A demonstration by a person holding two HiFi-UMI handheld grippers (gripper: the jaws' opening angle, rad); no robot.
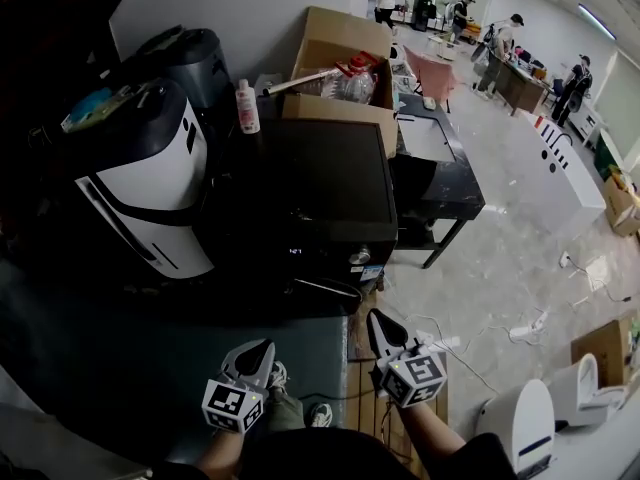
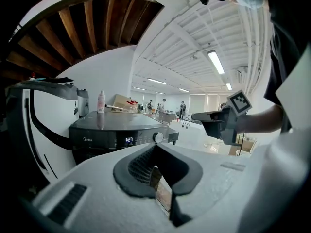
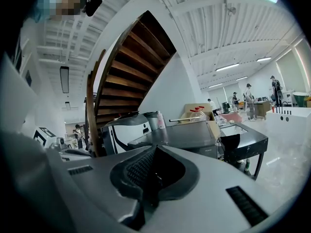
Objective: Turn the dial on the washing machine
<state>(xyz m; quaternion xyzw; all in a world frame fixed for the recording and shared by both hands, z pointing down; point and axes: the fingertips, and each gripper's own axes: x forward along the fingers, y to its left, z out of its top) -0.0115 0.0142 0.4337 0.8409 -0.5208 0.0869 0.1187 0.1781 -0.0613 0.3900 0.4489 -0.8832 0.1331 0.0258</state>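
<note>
Just ahead of both grippers, low and dark, stands the washing machine (image 1: 330,183). Its dial (image 1: 360,257) is the small silver knob at the right end of the front panel (image 2: 107,138), just right of the lit display (image 2: 129,140).

The left gripper (image 1: 262,349) has its jaws pressed together with nothing between them. The right gripper (image 1: 376,320) is the same, closed tight and empty. Both are near the machine and neither touches it.

The right gripper sits closer to the dial, so it looks like the one to use. Closed jaws cannot take a knob, so they need to spread wider than the dial before going in. The approach wants to be level and square to the panel, with one pad on each side of the rim, then a firm squeeze. The turn should be a roll of the wrist about the knob's own centre, not a sideways push. That shiny rim looks slippery, so the grip matters, and the jaws should stay off the display.
</note>
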